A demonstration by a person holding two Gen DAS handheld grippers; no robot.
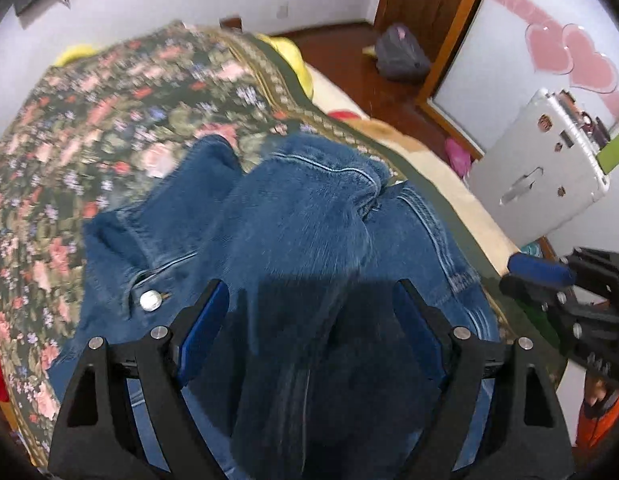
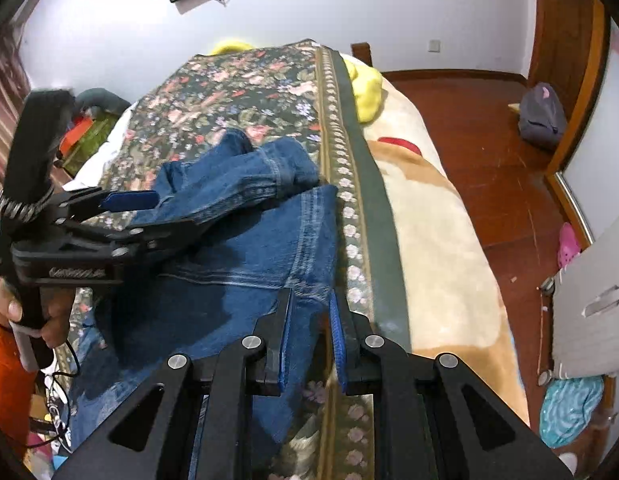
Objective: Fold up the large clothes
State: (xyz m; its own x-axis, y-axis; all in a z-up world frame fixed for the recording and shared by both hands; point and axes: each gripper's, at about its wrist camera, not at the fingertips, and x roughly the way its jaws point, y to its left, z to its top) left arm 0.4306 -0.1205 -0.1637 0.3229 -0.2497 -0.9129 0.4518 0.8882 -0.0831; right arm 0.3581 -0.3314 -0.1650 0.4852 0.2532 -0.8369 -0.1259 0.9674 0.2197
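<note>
Left hand-held gripper had its jaws wide apart over the denim jacket, nothing pinched. Jacket lay bunched on the floral bedspread covering the bed, metal button near the left finger. Right hand-held gripper was clamped together on the jacket's hem beside the bedspread's border.
</note>
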